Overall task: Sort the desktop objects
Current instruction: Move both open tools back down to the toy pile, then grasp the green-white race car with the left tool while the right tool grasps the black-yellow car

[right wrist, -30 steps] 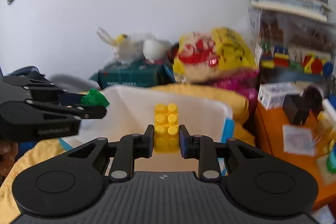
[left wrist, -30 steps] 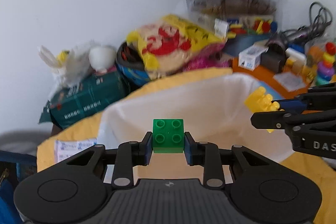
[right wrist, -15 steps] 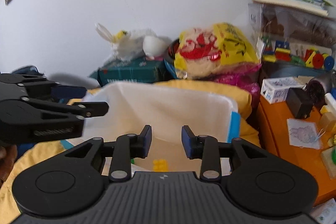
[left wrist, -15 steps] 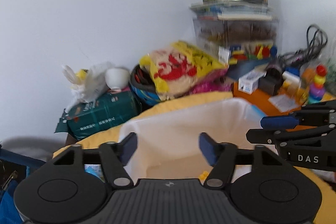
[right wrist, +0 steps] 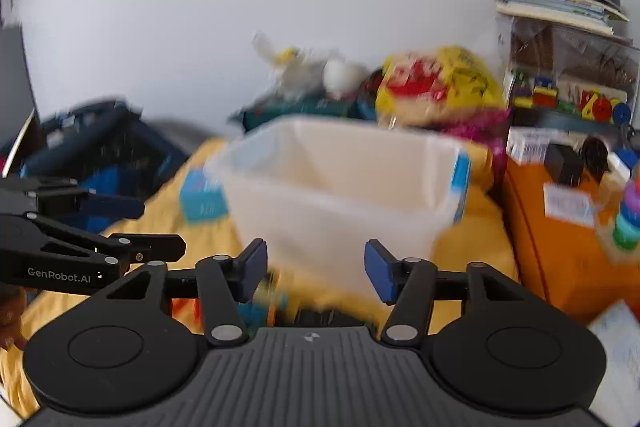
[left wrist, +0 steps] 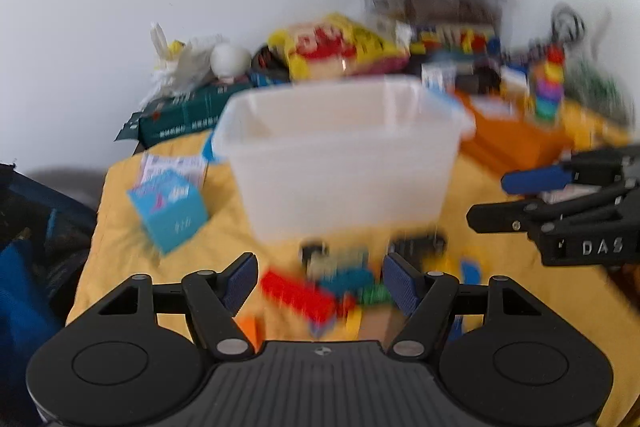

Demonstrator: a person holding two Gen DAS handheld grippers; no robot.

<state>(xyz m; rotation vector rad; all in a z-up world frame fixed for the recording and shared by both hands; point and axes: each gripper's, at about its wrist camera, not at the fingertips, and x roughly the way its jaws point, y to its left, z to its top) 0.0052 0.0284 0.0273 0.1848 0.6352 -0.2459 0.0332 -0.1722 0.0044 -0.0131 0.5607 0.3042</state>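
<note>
Left claw (left wrist: 320,281) open, nothing between its jaws, above blurred toy bricks (left wrist: 320,291) on the yellow worktop (left wrist: 500,287). Translucent white bin (left wrist: 340,163) just behind them. Right claw (left wrist: 492,199) at right edge.

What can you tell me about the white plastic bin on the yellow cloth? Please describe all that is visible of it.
The white plastic bin is a translucent, milky tub with a rolled rim and walls that narrow toward the base. It stands upright and open, without a lid, on the yellow cloth. A blue patch shows at its right corner in the right wrist view. Toy bricks lie before it, and a blue carton stands apart to its left. Motion blur hides its contents. Neither gripper touches it.
</note>
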